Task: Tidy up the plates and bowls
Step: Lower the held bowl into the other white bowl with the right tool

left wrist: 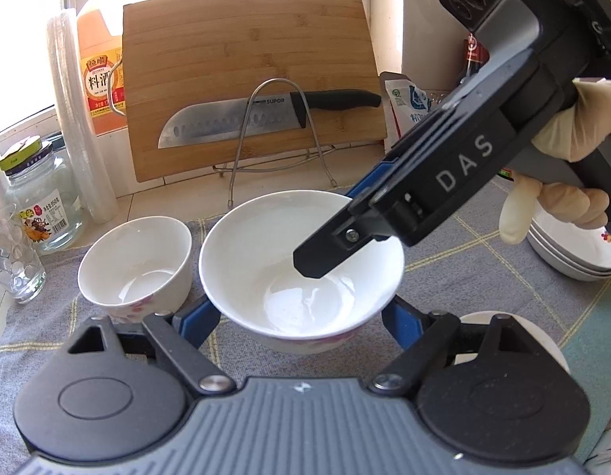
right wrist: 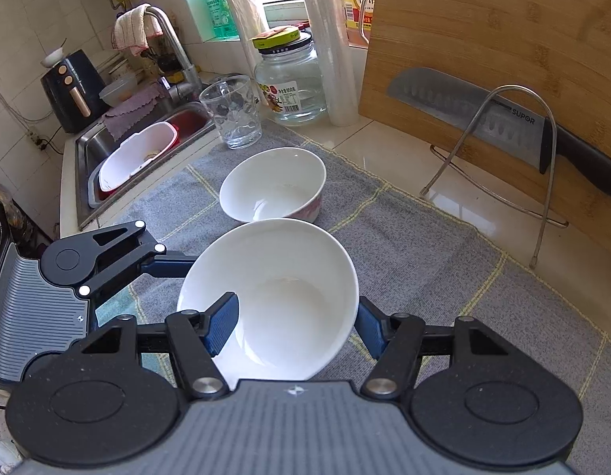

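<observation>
A large white bowl (left wrist: 301,261) hangs just above the grey cloth (left wrist: 483,289). My left gripper (left wrist: 299,316) is shut on it, with its blue fingers (left wrist: 198,318) pressed on the outside low on both sides. My right gripper (left wrist: 341,229) comes in from the upper right and is shut on the far wall, one finger inside and one outside. In the right wrist view the same bowl (right wrist: 289,297) is tilted in my right gripper (right wrist: 295,328). A smaller white bowl (left wrist: 135,265) with a pink pattern stands on the cloth just beside it (right wrist: 274,190).
A stack of white dishes (left wrist: 574,253) sits at the right on the cloth. Behind stand a cutting board (left wrist: 246,59), a knife (left wrist: 234,118) on a wire rack (left wrist: 274,134), a glass (right wrist: 232,114) and a jar (right wrist: 291,79). The sink (right wrist: 107,146) lies far left.
</observation>
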`<state>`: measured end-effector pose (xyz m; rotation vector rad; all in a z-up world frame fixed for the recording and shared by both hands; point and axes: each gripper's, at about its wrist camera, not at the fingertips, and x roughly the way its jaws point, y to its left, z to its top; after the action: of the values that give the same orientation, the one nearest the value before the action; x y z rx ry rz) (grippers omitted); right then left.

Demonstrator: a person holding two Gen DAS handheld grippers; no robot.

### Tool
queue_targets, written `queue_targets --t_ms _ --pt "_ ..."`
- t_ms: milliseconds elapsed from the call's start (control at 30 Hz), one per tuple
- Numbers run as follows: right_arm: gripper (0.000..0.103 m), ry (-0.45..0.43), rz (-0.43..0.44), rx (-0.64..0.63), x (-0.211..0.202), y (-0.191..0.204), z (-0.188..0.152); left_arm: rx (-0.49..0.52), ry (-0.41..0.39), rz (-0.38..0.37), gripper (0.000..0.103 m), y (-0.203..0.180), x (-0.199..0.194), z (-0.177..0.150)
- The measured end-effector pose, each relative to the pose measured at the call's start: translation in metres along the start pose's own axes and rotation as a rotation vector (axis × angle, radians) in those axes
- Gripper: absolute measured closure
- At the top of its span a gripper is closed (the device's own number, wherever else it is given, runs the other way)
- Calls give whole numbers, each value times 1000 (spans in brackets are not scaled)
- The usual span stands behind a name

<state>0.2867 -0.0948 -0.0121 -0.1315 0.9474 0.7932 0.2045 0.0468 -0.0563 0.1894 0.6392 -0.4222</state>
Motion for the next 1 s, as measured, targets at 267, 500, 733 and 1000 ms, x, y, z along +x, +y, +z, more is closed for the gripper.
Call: queue_targets --t_ms 267,500,733,1000 --pt "34 -11 12 -26 -27 14 -16 -4 -8 -11 15 -20 -27 -5" --pt "34 -17 10 -42 -49 27 -34 -10 -12 -20 15 -40 -46 -11" --pt "34 -15 9 -36 -66 33 -55 -11 -14 -37 15 -60 -61 -18" --pt "33 -7 -5 -34 -79 39 -76 -6 3 -62 15 -78 -71 -23"
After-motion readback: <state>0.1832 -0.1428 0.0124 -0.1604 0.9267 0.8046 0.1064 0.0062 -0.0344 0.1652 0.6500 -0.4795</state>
